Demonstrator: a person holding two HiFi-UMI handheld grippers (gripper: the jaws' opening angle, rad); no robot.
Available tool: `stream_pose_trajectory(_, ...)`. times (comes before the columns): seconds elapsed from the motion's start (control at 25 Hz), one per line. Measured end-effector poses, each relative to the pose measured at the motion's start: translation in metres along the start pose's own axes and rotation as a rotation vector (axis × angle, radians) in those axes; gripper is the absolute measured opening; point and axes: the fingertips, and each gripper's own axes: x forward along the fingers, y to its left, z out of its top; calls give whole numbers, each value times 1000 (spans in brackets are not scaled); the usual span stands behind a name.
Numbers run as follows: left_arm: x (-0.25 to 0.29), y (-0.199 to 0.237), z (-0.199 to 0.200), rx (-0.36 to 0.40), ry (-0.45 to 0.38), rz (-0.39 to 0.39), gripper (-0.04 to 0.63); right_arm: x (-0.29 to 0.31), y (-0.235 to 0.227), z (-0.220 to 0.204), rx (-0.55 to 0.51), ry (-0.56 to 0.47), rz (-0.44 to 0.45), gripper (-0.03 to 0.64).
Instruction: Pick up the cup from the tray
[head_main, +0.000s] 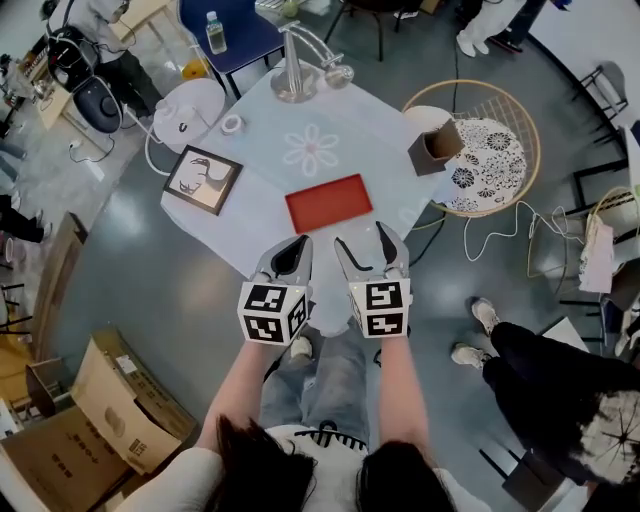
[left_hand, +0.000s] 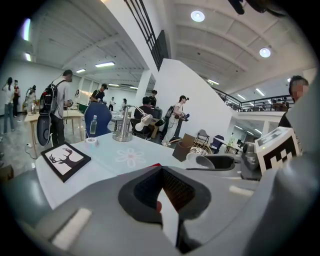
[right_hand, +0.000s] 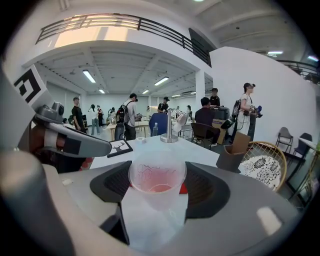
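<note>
clear plastic cup (right_hand: 157, 182) stood upright between the jaws of the right gripper (head_main: 368, 255), both dark pads pressed against its sides, with a pinkish tint showing through its bottom. it was held off the red tray (head_main: 328, 203), on the person's side of it, above the near edge of the white table (head_main: 262, 140). just beside it, the left gripper (head_main: 290, 256) had its jaws clenched together with nothing in them. the tray lay flat and bare near the middle of the table. beyond it was a printed flower (head_main: 311, 150), and to the left a framed deer picture (head_main: 203, 179) and a roll of tape (head_main: 231, 124). a brown box (head_main: 435, 147) sat at the right edge, and a metal lamp (head_main: 295, 75) at the far side.
</note>
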Motion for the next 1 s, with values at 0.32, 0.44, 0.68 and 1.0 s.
stream_pose_trajectory(0.32,0,8,-27,-8,3,7,0,9,12,-51,31,44,-8,351)
stream_pose_trajectory(0.44,2,9,-34,0,8,-10,0,15,14,-67,71,60,1,351)
stream_pose_trajectory(0.68,6,14,-40,17,32,-40,0,21,16,-91,126,76,-3,351)
stream_pose_trajectory(1.0,8,25,-33,9,29,-21,0,28,17,-100,124,71,-5,351)
